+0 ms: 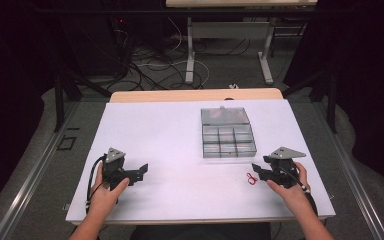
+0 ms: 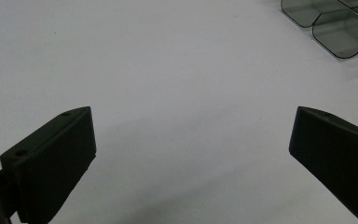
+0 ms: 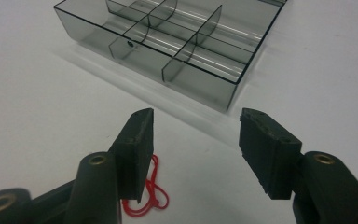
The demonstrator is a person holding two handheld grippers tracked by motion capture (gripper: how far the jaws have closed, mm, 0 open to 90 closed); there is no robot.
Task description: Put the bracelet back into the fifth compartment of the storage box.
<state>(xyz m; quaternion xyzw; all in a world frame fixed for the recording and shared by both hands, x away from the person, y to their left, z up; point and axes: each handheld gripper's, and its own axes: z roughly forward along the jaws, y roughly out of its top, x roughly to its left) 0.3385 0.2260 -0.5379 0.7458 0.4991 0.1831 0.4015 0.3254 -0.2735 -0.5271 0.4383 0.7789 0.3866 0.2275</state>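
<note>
A small loop of red string (image 1: 251, 178) lies on the white table (image 1: 170, 130), near its front right. My right gripper (image 1: 255, 170) is just to the right of it, pointing left, jaws partly apart and empty. In the right gripper view the red string (image 3: 152, 196) lies on the table under and behind the left jaw, and nothing sits between the jaws of the right gripper (image 3: 196, 128). A clear grey compartment box (image 1: 227, 132) stands beyond it, lid folded back. My left gripper (image 1: 143, 170) rests at the front left, open wide over bare table (image 2: 193, 135).
The compartment box (image 3: 200, 81) has several divided cells, and one holds a small dark piece. A corner of the box lid (image 2: 340, 28) shows at the top right of the left gripper view. Beyond the table's far edge are desk legs and cables on the floor.
</note>
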